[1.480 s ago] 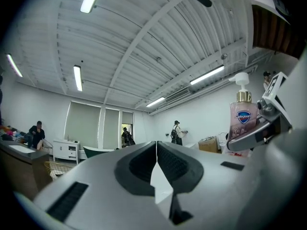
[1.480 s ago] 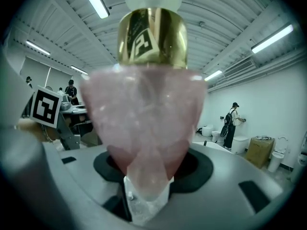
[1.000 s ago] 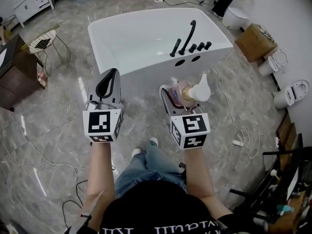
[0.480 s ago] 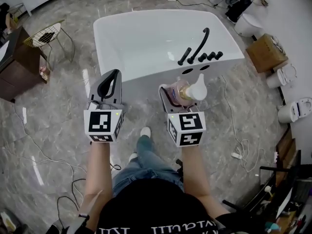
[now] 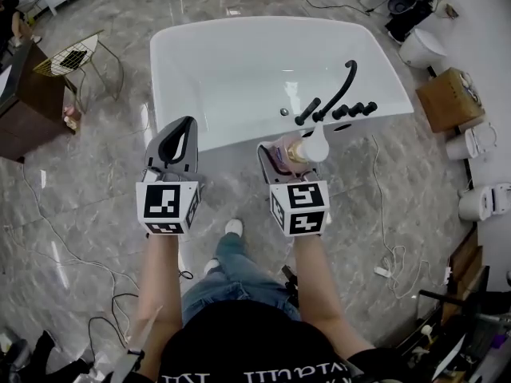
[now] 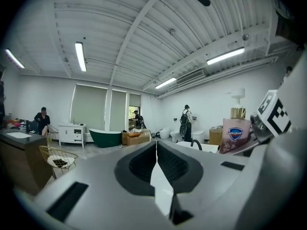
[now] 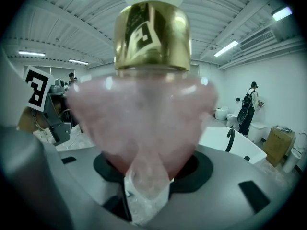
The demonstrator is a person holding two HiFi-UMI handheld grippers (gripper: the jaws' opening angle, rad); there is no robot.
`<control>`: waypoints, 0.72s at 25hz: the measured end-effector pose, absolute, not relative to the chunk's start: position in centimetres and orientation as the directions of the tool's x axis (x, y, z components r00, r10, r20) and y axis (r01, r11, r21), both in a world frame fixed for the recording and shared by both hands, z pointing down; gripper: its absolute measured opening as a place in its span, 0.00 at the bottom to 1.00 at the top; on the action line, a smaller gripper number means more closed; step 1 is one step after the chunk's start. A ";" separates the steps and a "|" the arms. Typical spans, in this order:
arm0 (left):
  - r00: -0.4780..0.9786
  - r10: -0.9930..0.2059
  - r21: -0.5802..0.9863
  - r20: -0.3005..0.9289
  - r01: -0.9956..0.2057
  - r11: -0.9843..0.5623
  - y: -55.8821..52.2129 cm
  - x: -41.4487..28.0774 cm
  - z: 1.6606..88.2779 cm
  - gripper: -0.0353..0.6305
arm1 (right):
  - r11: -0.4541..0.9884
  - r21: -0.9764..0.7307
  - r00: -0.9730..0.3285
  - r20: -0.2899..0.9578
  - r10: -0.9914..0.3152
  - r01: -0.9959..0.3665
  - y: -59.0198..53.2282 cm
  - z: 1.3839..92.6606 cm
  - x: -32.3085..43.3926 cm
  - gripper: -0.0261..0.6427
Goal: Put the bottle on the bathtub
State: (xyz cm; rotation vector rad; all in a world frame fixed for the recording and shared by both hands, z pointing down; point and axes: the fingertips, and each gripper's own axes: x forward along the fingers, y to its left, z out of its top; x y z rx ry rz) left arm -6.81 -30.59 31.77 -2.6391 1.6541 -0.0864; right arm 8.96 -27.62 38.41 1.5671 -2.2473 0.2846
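We stand on a glossy, grey-veined marble floor in a white-walled room, facing a smooth white bathtub with rounded corners and a curved black faucet. Our right gripper clasps the bottle — translucent pink, gold collar, white pump — in the air near the tub's front wall, while our left gripper is clenched on nothing

shirt: black, short-sleeved, white lettering | jeans: blue | shoes: white
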 end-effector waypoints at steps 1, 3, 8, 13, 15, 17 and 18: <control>0.428 -0.903 -0.041 0.037 -0.902 -0.429 -31.4 -6.7 32.0 0.07 | 0.362 0.046 -0.309 0.428 -0.849 -0.931 -28.5 38.9 9.1 0.39; 0.418 -0.907 -0.027 0.045 -0.907 -0.419 -33.0 -6.5 32.8 0.07 | 0.371 0.028 -0.321 0.441 -0.838 -0.928 -30.2 39.9 9.3 0.39; 0.442 -0.891 -0.031 0.104 -0.894 -0.447 -36.3 -4.9 36.0 0.07 | 0.381 -0.019 -0.342 0.482 -0.807 -0.924 -33.5 43.3 9.6 0.39; 0.464 -0.875 -0.025 0.137 -0.882 -0.471 -38.8 -4.3 38.5 0.07 | 0.398 -0.054 -0.368 0.509 -0.778 -0.916 -36.5 46.9 9.1 0.39; 0.464 -0.874 -0.012 0.142 -0.882 -0.471 -39.8 -4.3 39.6 0.07 | 0.399 -0.070 -0.375 0.521 -0.767 -0.914 -37.6 48.5 9.0 0.39; 0.457 -0.877 0.005 0.150 -0.887 -0.462 -40.7 -4.5 40.8 0.07 | 0.398 -0.069 -0.369 0.545 -0.753 -0.915 -38.7 50.4 8.7 0.39; 0.453 -0.878 0.017 0.155 -0.890 -0.456 -41.0 -4.6 41.5 0.07 | 0.397 -0.065 -0.362 0.561 -0.745 -0.916 -39.1 51.4 8.7 0.39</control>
